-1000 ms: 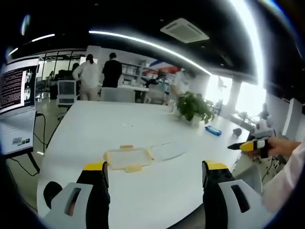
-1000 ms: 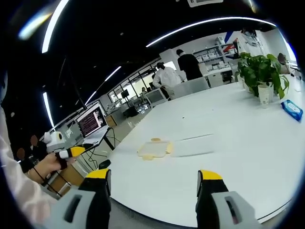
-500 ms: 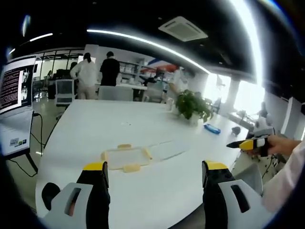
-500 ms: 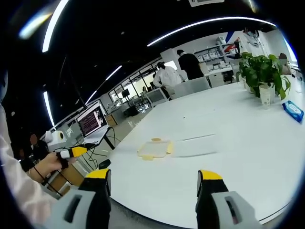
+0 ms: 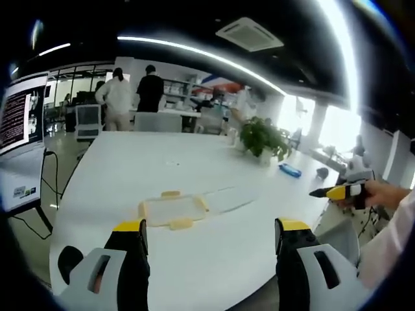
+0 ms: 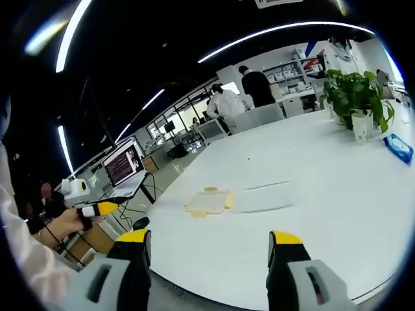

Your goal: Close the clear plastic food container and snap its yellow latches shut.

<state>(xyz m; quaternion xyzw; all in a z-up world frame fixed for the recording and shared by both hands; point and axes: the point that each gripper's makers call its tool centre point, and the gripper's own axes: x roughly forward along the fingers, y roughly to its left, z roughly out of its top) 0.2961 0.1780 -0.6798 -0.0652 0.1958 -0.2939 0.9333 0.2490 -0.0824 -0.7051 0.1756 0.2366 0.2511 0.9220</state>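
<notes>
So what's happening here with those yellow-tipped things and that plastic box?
A person holds a two-jaw tool in each hand, both open and empty. The left tool and right tool point at a clear food container with yellow latches, lying on a white table. Its clear lid lies flat beside it. Neither tool touches anything.

Almost nothing has moved. In the left gripper view the clear food container [image 5: 171,209] sits a tiny bit more toward 9 o'clock than before, because the camera swung a little. Both tongs are as wide apart as before.
</notes>
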